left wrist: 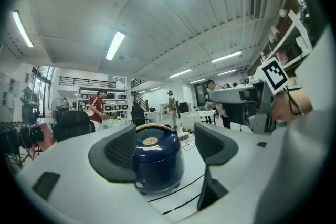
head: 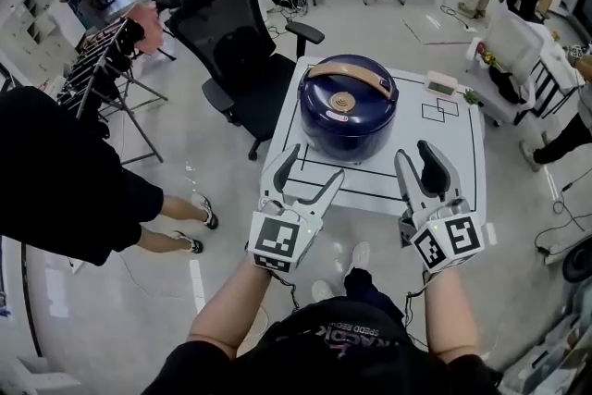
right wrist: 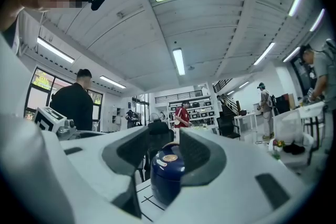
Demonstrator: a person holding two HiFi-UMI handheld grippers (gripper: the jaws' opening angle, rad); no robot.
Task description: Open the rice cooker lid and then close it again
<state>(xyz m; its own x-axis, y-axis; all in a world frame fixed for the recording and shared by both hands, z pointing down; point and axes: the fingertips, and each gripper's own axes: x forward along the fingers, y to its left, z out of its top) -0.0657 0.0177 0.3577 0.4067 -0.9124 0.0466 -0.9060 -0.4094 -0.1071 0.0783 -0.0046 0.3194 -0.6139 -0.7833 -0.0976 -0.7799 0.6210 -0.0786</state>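
Note:
A dark blue rice cooker (head: 347, 111) with its lid down and a tan handle across the top stands on the white table (head: 462, 153). Both grippers hover near the table's front edge, short of the cooker and not touching it. My left gripper (head: 310, 173) is open and empty, to the cooker's front left. My right gripper (head: 418, 160) is open and empty, to its front right. In the left gripper view the cooker (left wrist: 156, 162) shows between the open jaws of the left gripper (left wrist: 165, 147). The right gripper view frames the cooker (right wrist: 167, 176) farther off, beyond the right gripper (right wrist: 165, 152).
A black office chair (head: 245, 51) stands against the table's far left side. A small white device (head: 440, 86) lies at the table's back right, near black lines marked on the top. A person in black (head: 55, 171) stands at the left, by a rack (head: 102, 60).

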